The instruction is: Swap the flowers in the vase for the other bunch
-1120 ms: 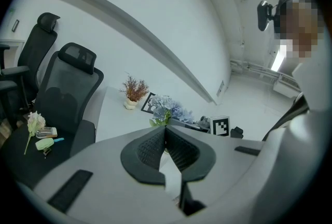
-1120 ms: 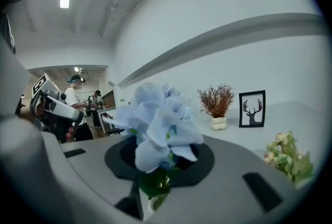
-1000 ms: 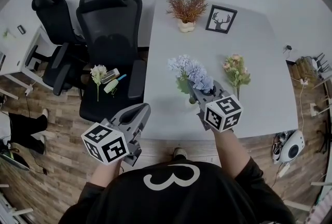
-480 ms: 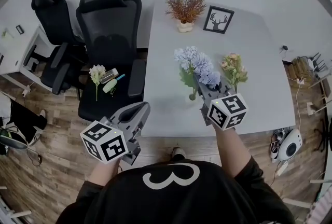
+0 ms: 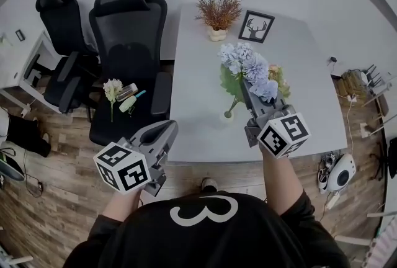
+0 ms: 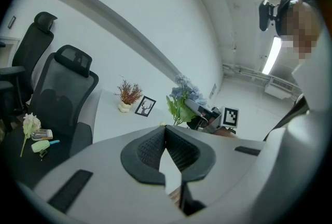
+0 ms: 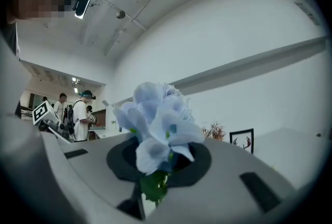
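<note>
My right gripper (image 5: 253, 101) is shut on the stem of a bunch of pale blue flowers (image 5: 249, 67) and holds it up over the white table (image 5: 198, 74). In the right gripper view the blue flowers (image 7: 161, 119) stand upright between the jaws of the right gripper (image 7: 158, 158). The stem slants down to a small vase (image 5: 228, 115). I cannot tell whether its tip is inside the mouth. A pink bunch (image 5: 280, 79) lies on the table behind, partly hidden. My left gripper (image 5: 164, 131) hovers at the table's near left corner, shut and empty (image 6: 165, 129).
A potted dried plant (image 5: 218, 12) and a framed deer picture (image 5: 255, 26) stand at the table's far edge. Two black office chairs (image 5: 127, 37) are to the left; a white flower (image 5: 112, 90) and small items lie on one seat. Cables and clutter lie on the floor at right.
My right gripper has risen with the blue flowers and drifted right and away from me, drawing the stem up from the vase. The left gripper has stayed put.
</note>
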The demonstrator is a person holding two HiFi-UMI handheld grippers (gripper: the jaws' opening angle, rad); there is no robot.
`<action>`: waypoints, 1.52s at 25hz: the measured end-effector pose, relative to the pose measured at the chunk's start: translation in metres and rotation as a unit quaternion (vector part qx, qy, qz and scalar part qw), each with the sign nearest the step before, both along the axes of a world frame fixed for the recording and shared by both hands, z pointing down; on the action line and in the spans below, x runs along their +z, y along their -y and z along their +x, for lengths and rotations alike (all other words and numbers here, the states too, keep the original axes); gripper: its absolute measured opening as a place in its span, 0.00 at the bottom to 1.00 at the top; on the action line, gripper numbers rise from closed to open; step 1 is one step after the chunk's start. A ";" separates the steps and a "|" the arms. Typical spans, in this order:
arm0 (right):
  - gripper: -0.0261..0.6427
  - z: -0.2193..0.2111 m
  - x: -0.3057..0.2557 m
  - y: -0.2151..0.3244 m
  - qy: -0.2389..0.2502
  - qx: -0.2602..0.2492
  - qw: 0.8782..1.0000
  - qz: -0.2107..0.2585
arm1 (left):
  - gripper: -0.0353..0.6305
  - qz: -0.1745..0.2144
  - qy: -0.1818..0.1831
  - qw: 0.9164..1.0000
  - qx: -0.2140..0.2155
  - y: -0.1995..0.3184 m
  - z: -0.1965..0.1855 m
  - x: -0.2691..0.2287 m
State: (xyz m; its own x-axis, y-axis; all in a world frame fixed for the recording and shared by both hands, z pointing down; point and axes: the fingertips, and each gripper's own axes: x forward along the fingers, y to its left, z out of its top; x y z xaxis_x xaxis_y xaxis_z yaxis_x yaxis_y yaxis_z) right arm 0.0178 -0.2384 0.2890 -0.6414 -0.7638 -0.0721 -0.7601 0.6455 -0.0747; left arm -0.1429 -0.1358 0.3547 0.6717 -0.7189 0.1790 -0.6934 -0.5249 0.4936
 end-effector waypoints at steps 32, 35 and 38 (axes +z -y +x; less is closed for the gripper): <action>0.14 0.281 -0.018 -0.054 -0.042 0.235 0.971 -0.025 | 0.07 -0.007 -0.013 0.987 0.158 0.029 0.175 0.018; 0.14 0.309 0.010 -0.038 -0.051 0.245 0.966 -0.071 | 0.07 -0.010 -0.014 0.987 0.159 0.045 0.191 0.020; 0.14 0.333 0.049 -0.017 -0.066 0.245 0.959 -0.129 | 0.07 -0.009 -0.012 0.988 0.156 0.060 0.203 0.019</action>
State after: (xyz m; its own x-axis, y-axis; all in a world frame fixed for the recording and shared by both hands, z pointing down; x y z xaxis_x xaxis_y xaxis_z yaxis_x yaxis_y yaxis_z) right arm 0.3503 -0.2212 0.3379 -0.1911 -0.9572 0.2175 -0.9813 0.1809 -0.0658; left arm 0.0597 -0.1954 0.3739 0.8647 -0.4723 0.1711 -0.4864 -0.7022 0.5199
